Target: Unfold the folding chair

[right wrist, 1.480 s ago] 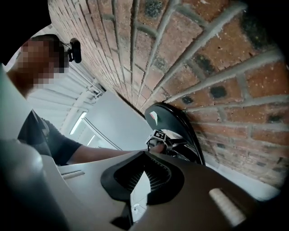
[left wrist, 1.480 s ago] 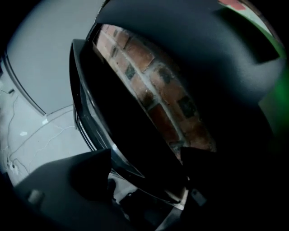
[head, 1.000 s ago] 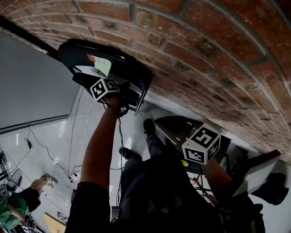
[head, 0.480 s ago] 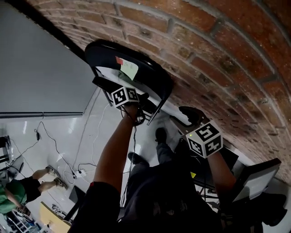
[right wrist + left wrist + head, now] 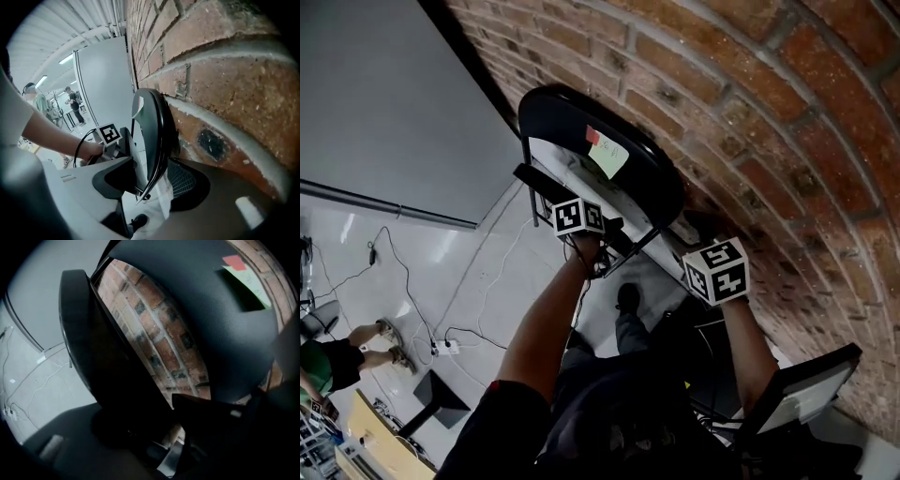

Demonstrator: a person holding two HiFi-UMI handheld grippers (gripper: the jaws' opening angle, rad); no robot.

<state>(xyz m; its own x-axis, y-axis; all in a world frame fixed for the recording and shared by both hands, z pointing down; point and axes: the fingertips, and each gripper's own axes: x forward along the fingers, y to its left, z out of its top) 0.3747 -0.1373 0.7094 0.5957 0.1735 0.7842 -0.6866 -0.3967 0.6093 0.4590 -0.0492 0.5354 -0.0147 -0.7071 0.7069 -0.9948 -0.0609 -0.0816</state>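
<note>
Brick wall (image 5: pixel 787 103) behind, pale floor (image 5: pixel 412 272) below. I read my left gripper (image 5: pixel 164 432) as clamped on the lower edge of the folding chair (image 5: pixel 572 122), though that view is dark at the jaws. The jaws of my right gripper (image 5: pixel 150 187) have just been opening and now stand wide. The chair's side tube stands in the gap, with neither pad on it. The chair stands against the wall, its seat (image 5: pixel 103 357) angled a little off the backrest (image 5: pixel 201 324), with brick showing through the wedge between them. A green note (image 5: pixel 609 157) and a red note (image 5: pixel 593 137) stick to the backrest. Cables (image 5: pixel 394 309) trail over the floor well away from the chair, and a person in green (image 5: pixel 323 361) sits beyond them.
</note>
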